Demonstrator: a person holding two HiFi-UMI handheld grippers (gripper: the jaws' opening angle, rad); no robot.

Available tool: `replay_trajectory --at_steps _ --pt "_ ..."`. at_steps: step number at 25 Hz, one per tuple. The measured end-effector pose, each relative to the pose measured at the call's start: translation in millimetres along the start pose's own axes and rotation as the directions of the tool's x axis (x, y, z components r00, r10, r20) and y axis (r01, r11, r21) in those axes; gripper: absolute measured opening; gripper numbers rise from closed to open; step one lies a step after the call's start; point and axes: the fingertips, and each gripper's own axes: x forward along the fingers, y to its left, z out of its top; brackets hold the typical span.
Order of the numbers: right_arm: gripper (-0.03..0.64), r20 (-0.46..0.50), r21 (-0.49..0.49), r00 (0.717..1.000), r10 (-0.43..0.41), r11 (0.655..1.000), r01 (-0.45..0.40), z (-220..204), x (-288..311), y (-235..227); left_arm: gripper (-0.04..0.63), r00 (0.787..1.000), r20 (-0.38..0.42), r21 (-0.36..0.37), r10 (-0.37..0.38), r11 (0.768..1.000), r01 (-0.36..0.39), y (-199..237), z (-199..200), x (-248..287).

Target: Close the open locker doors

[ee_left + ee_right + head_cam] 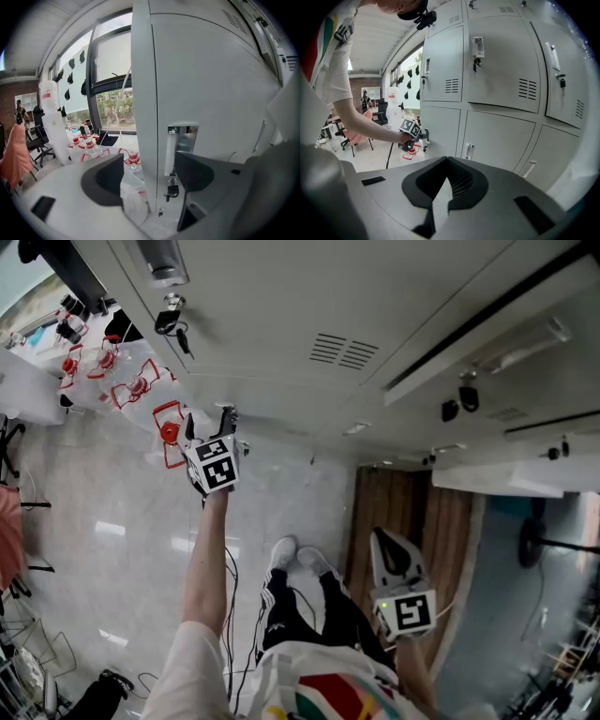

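Office room with a glossy pale floor [122, 521], a big window [115, 105] behind, and a grey bank of lockers [501, 70]. Red-capped water bottles [89, 149] stand on the floor just beside the bank's left end. Left tongs [150, 176] reach out to the lower-left locker door [211, 103] at the end of the bank, jaws wide apart and gripping nothing. The door's handle-side edge sits straight ahead of them, in line with the gap between the jaws. The metal handle recess [182, 138] is just right of that edge, with a key [172, 191] hanging below it. The door's long axis is vertical and its face points out into the room toward the person. The handle is at its left, so the hinge is likely on the right. It looks close to flush with the frame, but I cannot tell whether it is fully latched. Right tongs [447, 161] are closed on nothing, jaws meeting at the tips, held low by the person's hip and well back from the bank. The left hand is clearly the nearer one. Likely next move is a straight push on the door's left edge into the frame; a jaw could catch the key.
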Motion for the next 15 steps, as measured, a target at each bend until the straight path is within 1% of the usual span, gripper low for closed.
replay_trajectory --at_steps 4,7,11,13,15 --pt "0.006 0.006 0.007 1.0 0.013 1.0 -0.013 -0.8 -2.4 2.9 0.319 1.0 -0.006 -0.03 0.011 0.999 -0.011 -5.3 -2.8 -19.1" --pt "0.006 0.025 0.004 0.999 0.029 1.0 -0.029 4.4 -6.1 5.1 0.319 1.0 0.014 -0.028 0.002 1.0 -0.001 -9.7 1.5 -38.4" --pt "0.006 0.067 0.001 0.997 0.037 0.999 -0.037 15.6 -13.4 2.7 0.318 0.996 0.09 -0.003 0.0 1.0 0.0 -11.5 32.1 -72.1" --pt "0.006 0.097 0.016 0.995 0.037 0.999 -0.039 22.3 -17.8 0.6 0.318 0.99 0.14 -0.016 -0.01 1.0 0.013 -16.4 54.3 -92.9" --pt "0.006 0.126 0.036 0.991 0.04 0.998 -0.045 29.8 -23.1 -0.7 0.318 0.981 0.188 -0.038 -0.045 0.998 0.053 -28.5 74.7 -117.6"
